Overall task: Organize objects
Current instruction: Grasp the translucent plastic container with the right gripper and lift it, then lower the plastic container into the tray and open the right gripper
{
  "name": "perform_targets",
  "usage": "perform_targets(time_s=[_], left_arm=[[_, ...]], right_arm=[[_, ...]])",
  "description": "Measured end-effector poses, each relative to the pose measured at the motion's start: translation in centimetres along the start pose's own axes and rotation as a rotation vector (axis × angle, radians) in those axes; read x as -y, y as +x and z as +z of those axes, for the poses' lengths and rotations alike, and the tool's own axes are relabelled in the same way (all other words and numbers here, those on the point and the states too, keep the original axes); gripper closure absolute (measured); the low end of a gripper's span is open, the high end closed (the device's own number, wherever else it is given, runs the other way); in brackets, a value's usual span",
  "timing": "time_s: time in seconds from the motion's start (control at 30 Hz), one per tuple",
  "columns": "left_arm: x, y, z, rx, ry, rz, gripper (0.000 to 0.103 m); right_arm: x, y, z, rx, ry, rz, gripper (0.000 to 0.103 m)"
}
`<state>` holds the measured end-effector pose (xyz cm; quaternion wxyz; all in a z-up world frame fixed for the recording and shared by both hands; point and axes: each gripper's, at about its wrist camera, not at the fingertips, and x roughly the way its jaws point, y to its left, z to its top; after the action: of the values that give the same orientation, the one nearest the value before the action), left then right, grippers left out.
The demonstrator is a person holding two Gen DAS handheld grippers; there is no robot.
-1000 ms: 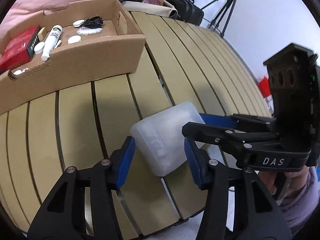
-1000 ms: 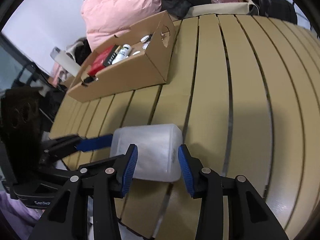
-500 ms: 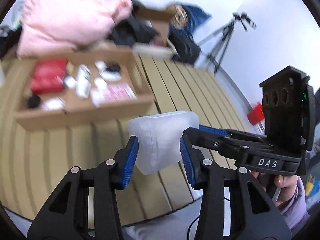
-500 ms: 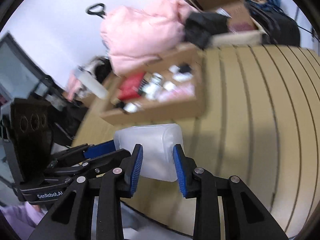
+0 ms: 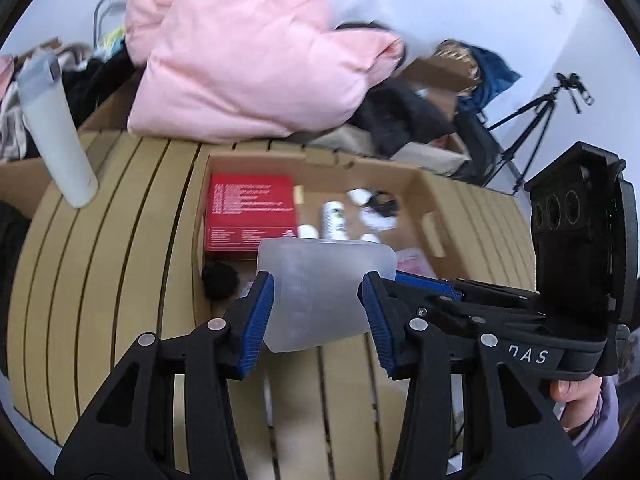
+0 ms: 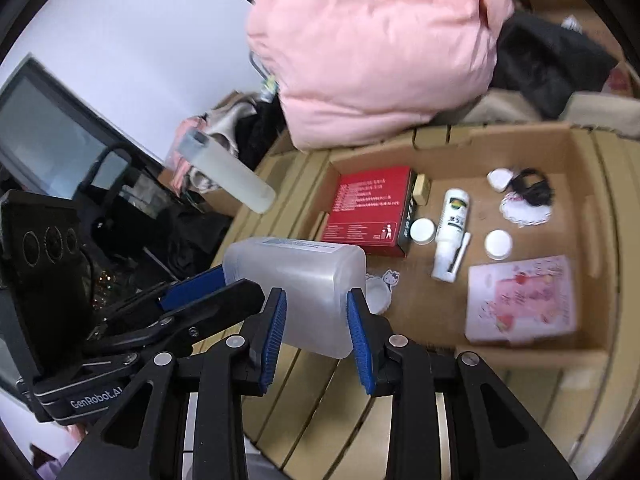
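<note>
A translucent white plastic box [image 5: 320, 260] [image 6: 296, 264] hangs in the air, held from two sides. My left gripper [image 5: 316, 300] has its blue pads pressed on the box's sides, and its jaws are opening slightly. My right gripper [image 6: 316, 300] is shut on the same box at the adjoining side. Each gripper shows in the other's view: the right gripper [image 5: 400, 280] and the left gripper [image 6: 228, 284]. The box hovers over the near left corner of an open cardboard tray [image 6: 520, 354] [image 5: 436, 216] on the slatted table [image 5: 120, 280].
The tray holds a red box [image 6: 368, 204], a white bottle [image 6: 452, 232], small round lids, a black cable and a pink card [image 6: 520, 300]. A pink jacket [image 5: 248, 60] lies behind it. A white tube [image 5: 56, 136] leans at the left; a tripod [image 5: 540, 120] stands right.
Both grippers closed on the box, lifted it off the slats and carried it toward the cardboard tray, which now lies right under and behind it.
</note>
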<state>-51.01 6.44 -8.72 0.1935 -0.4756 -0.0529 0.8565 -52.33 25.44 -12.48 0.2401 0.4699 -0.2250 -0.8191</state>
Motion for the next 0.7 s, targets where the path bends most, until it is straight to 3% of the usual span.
perform_targets(time_s=[0.2, 0.33, 0.53, 0.6, 0.7], left_arm=[[-0.6, 6.5, 0.5, -0.113, 0.007, 0.026, 0.062], [0.8, 10.2, 0.6, -0.210, 0.014, -0.017, 0.063], [1.8, 12.4, 0.4, -0.240, 0.038, -0.030, 0.060], [1.5, 12.6, 0.4, -0.256, 0.033, -0.024, 0.052], [0.7, 11.3, 0.5, -0.250, 0.023, 0.012, 0.051]], right_arm=[[5.3, 4.7, 1.7, -0.058, 0.110, 0.004, 0.069], [8.8, 5.8, 2.1, -0.090, 0.174, -0.065, 0.069], [9.8, 3.9, 2.5, -0.047, 0.103, -0.249, 0.069], [9.7, 3.6, 2.5, -0.044, 0.080, -0.270, 0.068], [8.9, 2.8, 2.5, -0.043, 0.046, -0.258, 0.068]])
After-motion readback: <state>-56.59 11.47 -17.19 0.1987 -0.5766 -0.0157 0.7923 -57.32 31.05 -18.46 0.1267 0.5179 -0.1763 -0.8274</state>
